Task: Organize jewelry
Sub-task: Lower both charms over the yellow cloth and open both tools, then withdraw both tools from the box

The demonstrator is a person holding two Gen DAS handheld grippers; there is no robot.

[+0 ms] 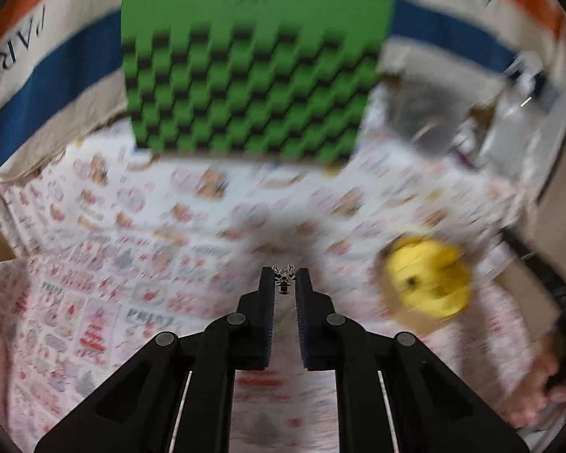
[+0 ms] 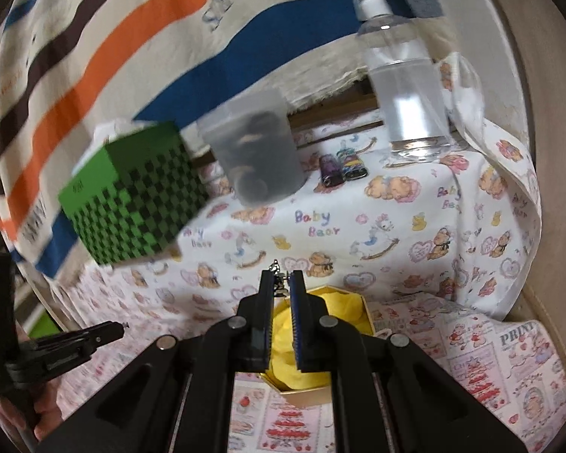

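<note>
Printed cloth [image 2: 396, 226] (baby bears), green box [image 2: 136, 196], pump bottle [image 2: 407, 87], yellow-lined box [image 2: 354, 309]

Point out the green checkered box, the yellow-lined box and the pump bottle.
green checkered box [image 2: 139, 200], right wrist view, on its checkered front face.
yellow-lined box [image 2: 352, 311], right wrist view, on the yellow lining right of the claw.
pump bottle [image 2: 407, 87], right wrist view, on its clear body.

The left gripper [image 1: 284, 283] occupies the lower centre of its wrist view, jaws drawn close and parallel, pinching a small metal jewelry piece [image 1: 283, 278] at the fingertips. The right gripper [image 2: 281, 283] occupies the lower centre of its own view, jaws likewise close, pinching a second small jewelry piece [image 2: 278, 277]. A hand [image 2: 43, 413] grips the left tool's handle at the lower left of the right wrist view.
</note>
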